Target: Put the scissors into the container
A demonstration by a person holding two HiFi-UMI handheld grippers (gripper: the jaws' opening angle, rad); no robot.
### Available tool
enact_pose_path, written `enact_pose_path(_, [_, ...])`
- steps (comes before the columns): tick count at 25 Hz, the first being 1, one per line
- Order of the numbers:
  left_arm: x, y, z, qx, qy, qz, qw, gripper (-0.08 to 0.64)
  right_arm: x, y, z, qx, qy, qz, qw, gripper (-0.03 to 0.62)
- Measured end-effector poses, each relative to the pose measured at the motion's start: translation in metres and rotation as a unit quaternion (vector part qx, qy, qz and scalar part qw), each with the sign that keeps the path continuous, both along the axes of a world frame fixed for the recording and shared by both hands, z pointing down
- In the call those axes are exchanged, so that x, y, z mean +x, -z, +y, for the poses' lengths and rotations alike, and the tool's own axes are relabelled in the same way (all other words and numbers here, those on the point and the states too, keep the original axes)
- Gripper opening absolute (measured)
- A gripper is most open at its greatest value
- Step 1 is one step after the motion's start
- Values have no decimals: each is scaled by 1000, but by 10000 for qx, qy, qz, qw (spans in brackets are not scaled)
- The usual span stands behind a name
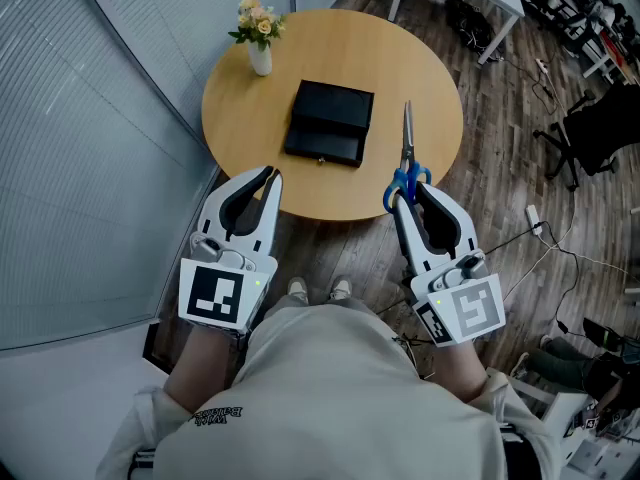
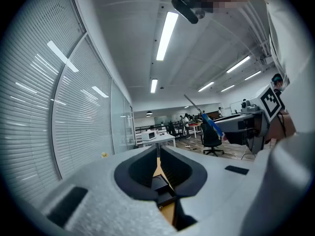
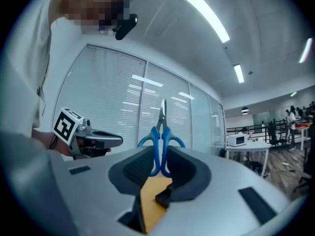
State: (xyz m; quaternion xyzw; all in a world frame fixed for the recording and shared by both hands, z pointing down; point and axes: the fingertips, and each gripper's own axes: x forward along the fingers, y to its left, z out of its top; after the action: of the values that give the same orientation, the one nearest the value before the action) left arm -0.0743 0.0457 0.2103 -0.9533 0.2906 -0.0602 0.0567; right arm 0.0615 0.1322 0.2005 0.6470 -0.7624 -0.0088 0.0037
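Blue-handled scissors (image 1: 407, 158) pinched by handles in right gripper (image 1: 405, 196) fingers, blades forward for carry to container (image 1: 328, 121) on table (image 1: 420, 78). Left gripper (image 1: 270, 175) fingers together, empty, likely free to open it.

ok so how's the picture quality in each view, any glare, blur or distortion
Head view: evenly lit and sharp, the scissors and table crisp, slight bending at the edges. Left gripper view: heavy fisheye with dark corners, ceiling lights blown out, the left gripper soft up close. Right gripper view: same fisheye and glaring ceiling lights, scissors in focus.
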Motion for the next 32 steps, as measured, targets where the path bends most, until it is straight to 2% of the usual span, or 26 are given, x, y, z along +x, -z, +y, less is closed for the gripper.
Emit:
enact_pose_path(9, [-1,-6,-1,-6,34,-22,10000,37,0,5,0,115,18,130,9998,94])
enact_pose_path(23, [5,-21,-1,-56,119,-54,9999,38,11,-9,-2,41,118,56,9999,94])
enact_pose_path(32, [17,-25,2,-117,467,-235,9986,35,31,-17,-2,-39,391,92,9992,94])
